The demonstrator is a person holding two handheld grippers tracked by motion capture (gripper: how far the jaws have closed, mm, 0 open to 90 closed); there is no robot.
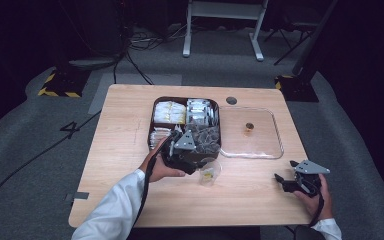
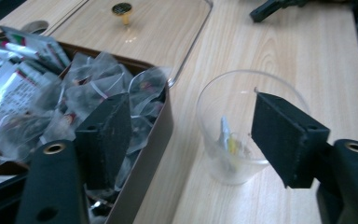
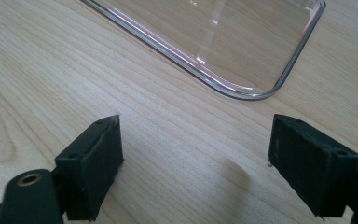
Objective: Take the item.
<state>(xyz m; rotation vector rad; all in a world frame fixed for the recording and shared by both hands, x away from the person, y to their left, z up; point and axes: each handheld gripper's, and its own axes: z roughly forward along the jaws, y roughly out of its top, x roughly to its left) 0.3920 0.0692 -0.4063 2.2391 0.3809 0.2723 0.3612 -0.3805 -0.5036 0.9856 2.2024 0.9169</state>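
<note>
Two grippers are at work over the worktop (image 1: pixel 130 150), and both have their jaws spread with nothing between them. The left gripper (image 1: pixel 180 150) hovers at the near right corner of the brown box (image 1: pixel 152 107), with one jaw over the heap of clear tea sachets (image 2: pixel 107 88) and the other jaw over the rim of the clear plastic cup (image 2: pixel 242 135). The cup stands upright on the worktop, just beside the box's near right corner, at about 4 o'clock from the left gripper in the high view. Something small, yellow and pale, lies at its bottom, likely a sachet already dropped in.

The sachets lie at about 10 o'clock from the left jaws in the left gripper view, directly under and beyond the left-hand jaw, piled loosely with no shared long axis. The foil packets (image 2: pixel 9 70) fill the compartments farther back.

The right gripper (image 1: pixel 292 181) rests low near the worktop's near right edge, well apart from the cup and the box. It faces the near corner of the clear lid (image 3: pixel 242 88), which lies flat at about 1 o'clock from its jaws. The lid's gold knob (image 1: pixel 249 126) sits near its middle.

The left hand is much the nearer to the sachets and the cup, so I judge the next pick falls to it. It would swing toward 10 o'clock and dip into the heap.
</note>
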